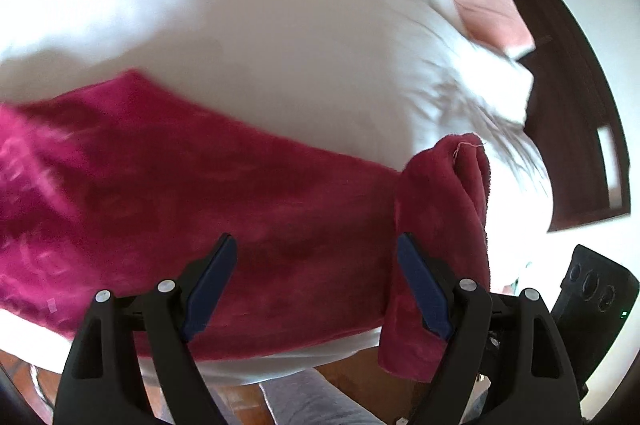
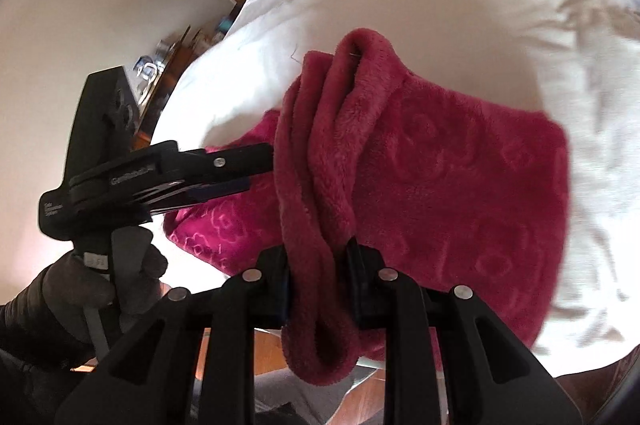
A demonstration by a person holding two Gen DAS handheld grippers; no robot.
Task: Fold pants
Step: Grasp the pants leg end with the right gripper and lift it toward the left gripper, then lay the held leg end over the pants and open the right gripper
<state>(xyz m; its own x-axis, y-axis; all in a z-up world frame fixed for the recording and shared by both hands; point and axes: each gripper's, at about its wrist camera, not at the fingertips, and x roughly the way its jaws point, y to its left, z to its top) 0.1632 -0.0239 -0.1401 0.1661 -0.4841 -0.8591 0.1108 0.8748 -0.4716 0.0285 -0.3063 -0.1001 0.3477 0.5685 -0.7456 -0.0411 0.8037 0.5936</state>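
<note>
The crimson fleece pants (image 1: pixel 208 193) lie across the near side of a white bed (image 1: pixel 260 37). They also show in the right wrist view (image 2: pixel 460 181), with an embossed flower pattern. My left gripper (image 1: pixel 316 265) is open and empty, just above the flat fabric. It also shows from the side in the right wrist view (image 2: pixel 256 169), left of a bunched fold. My right gripper (image 2: pixel 318 281) is shut on that bunched fold of the pants, lifted above the rest. The fold also shows at the right of the left wrist view (image 1: pixel 440 225).
A pink pillow (image 1: pixel 492 9) lies at the bed's far right. A dark wooden headboard (image 1: pixel 580 113) stands beyond it. A gloved hand (image 2: pixel 80 289) holds the left gripper. Wooden floor (image 1: pixel 360 373) shows below the bed's near edge. A cluttered shelf (image 2: pixel 160 69) stands by the wall.
</note>
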